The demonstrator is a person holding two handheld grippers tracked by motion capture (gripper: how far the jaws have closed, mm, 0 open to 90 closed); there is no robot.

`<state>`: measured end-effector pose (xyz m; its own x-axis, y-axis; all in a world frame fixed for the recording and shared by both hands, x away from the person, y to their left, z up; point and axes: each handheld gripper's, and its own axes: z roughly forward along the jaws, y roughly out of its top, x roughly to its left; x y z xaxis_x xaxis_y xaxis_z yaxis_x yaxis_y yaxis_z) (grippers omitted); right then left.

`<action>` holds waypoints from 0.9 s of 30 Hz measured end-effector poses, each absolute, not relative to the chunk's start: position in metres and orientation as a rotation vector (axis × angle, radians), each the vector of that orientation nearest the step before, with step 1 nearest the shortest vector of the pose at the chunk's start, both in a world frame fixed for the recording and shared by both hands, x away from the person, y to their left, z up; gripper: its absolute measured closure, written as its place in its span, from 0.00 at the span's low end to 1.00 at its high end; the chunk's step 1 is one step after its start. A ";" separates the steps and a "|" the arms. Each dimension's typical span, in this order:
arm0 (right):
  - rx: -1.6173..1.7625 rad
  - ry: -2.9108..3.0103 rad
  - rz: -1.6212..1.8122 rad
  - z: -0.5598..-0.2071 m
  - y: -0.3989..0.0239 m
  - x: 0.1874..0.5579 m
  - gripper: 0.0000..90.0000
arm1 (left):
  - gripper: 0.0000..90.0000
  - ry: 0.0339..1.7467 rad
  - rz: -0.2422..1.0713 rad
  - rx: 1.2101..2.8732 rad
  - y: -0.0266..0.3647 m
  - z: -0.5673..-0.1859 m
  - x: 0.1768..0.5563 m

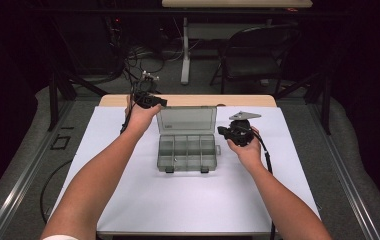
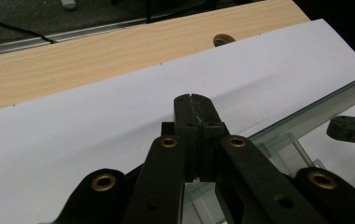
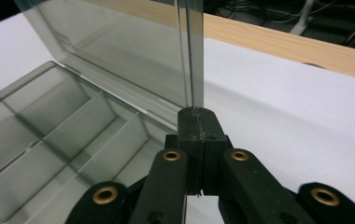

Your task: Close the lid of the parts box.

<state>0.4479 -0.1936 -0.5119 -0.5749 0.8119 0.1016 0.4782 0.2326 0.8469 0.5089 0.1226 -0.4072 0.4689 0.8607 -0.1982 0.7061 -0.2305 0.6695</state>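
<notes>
I see the counter (image 1: 128, 200) first, a pale wood top with a white sheet (image 1: 188, 200) spread over most of it. Near the middle of that sheet sits the clear plastic organiser box (image 1: 186, 152), its tray split into compartments and its lid (image 1: 186, 120) standing upright on the far side, open. From where I watch, every compartment in sight looks bare.

My left hand-held gripper (image 1: 161, 102) is at the far left corner of the lid, held just off the lid's top edge; in the left gripper view (image 2: 195, 103) its two black jaws are clenched together with nothing between them, and the lid's edge runs past on the right.

My right hand-held gripper (image 1: 220, 131) hangs just beside the box's right end, near the lid's right edge. In the right gripper view (image 3: 197, 114) the jaws are pressed tight against each other, empty, and the lid's upright edge rises right behind their tips; I cannot tell whether they touch it. The grey plate (image 1: 244, 115) rides on top of that gripper.
</notes>
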 end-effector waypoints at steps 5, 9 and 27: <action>1.180 2.207 1.311 -0.513 -0.192 0.442 1.00 | 1.00 1.298 0.268 2.002 0.124 -0.408 0.506; 1.175 2.215 1.333 -0.511 -0.186 0.440 1.00 | 1.00 1.284 0.288 2.012 0.123 -0.407 0.501; 1.174 2.240 1.372 -0.510 -0.177 0.434 1.00 | 1.00 1.228 0.231 2.030 0.125 -0.417 0.480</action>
<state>0.4339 -0.1769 -0.5104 -0.6381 0.7488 0.1792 0.4997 0.2257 0.8363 0.4799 0.1255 -0.4169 0.5255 0.8241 -0.2116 0.6909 -0.2681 0.6714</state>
